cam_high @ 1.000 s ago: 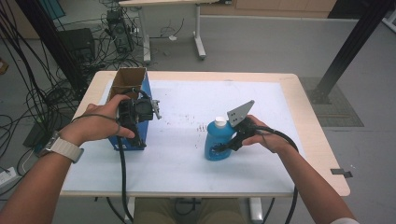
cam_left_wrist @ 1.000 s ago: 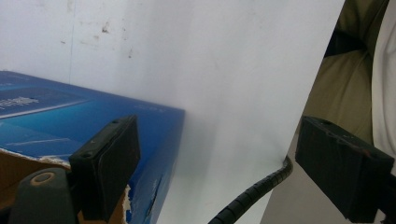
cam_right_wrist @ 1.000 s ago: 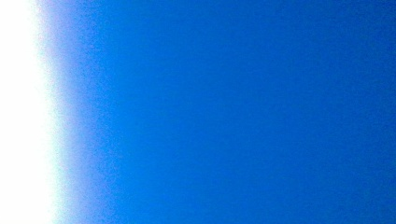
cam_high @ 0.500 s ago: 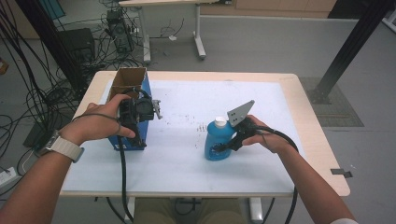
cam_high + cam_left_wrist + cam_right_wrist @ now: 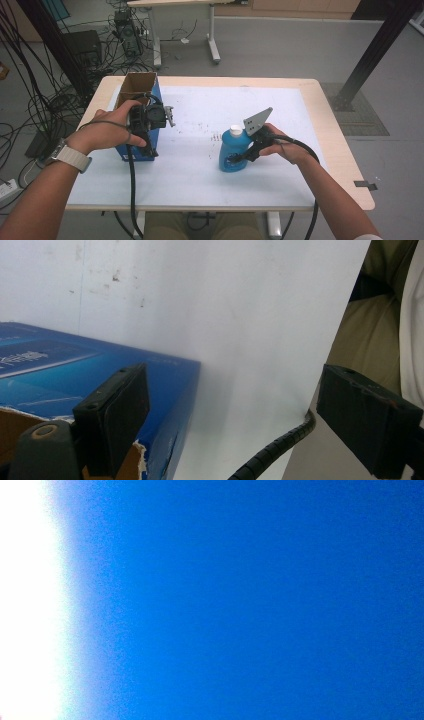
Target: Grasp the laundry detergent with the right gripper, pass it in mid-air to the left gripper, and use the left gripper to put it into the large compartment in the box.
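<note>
Two things are being handled on the white-covered table (image 5: 200, 185): a blue bottle (image 5: 233, 152) with a white cap (image 5: 236, 131), and an open blue cardboard box (image 5: 137, 90). The bottle is standing upright near the middle of the table, slightly toward the person's right, well apart from the box. The right gripper (image 5: 239, 157) is clenching on the bottle's lower body from the side, and the person's right hand (image 5: 282, 147) is wrapping around the gripper's body behind it. The jaw tips themselves are hard to make out against the dark gripper and the blue plastic. In the right gripper view, blurred blue surface (image 5: 250, 600) is sitting so close to the lens that no jaws, label or edge can be read; a white glare is washing out the left strip.

The box is standing at the table's left side with its brown inside facing up. The left hand (image 5: 107, 132) and the left gripper's body are covering much of the box's near part in the high view, so where the jaws meet it is hidden there. In the left gripper view, the left gripper (image 5: 235, 405) is standing released, wide apart; one jaw is sitting at the box's torn brown rim (image 5: 137, 460), the other is hanging over the table's edge, where a black ribbed cable (image 5: 272, 452) is curving. Whether the near jaw is touching the cardboard cannot be told.
</note>
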The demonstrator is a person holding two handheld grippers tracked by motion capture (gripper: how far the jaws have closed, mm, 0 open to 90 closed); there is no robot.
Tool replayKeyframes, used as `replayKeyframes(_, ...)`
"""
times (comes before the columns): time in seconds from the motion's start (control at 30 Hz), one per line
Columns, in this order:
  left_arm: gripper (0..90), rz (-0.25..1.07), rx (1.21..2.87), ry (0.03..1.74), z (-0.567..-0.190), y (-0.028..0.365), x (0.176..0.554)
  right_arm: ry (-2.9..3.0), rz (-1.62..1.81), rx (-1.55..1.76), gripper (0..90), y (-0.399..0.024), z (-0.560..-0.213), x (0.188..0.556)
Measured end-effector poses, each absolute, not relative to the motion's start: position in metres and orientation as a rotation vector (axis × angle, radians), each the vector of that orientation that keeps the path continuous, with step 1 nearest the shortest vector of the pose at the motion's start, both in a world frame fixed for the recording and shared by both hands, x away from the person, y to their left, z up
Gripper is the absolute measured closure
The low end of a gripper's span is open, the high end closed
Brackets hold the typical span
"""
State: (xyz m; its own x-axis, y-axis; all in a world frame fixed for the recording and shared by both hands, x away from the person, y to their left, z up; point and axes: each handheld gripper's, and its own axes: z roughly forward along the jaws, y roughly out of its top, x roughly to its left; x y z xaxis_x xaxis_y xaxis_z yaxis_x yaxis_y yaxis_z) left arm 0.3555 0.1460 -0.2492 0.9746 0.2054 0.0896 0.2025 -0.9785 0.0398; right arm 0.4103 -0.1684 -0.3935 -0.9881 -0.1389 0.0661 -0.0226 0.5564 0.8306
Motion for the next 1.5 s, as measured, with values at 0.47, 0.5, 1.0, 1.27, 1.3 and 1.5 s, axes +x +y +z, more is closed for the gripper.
replayKeyframes(0.47,14.3,0.15,3.089,0.328,-0.2494,0.1464,0.3563,-2.657,-1.417,0.138,42.9,-0.1682,-0.3936,0.4108)
replayKeyframes(0.5,14.3,0.15,3.084,0.33,-0.2497,0.1466,0.3563,-2.658,-1.417,0.141,42.8,-0.1681,-0.3935,0.4108)
replayKeyframes(1.0,14.3,0.155,3.083,0.327,-0.2498,0.1452,0.3569,-2.658,-1.417,0.141,42.9,-0.168,-0.3935,0.4109)
replayKeyframes(1.27,14.3,0.156,3.084,0.324,-0.2496,0.1444,0.3572,-2.661,-1.416,0.141,42.8,-0.1681,-0.3935,0.4106)
replayKeyframes(1.3,14.3,0.156,3.09,0.32,-0.2492,0.1444,0.3574,-2.66,-1.416,0.14,42.9,-0.1682,-0.3935,0.4107)
replayKeyframes(1.5,14.0,0.163,3.086,0.328,-0.249,0.1443,0.3574,-2.659,-1.417,0.139,42.8,-0.1682,-0.3936,0.4107)
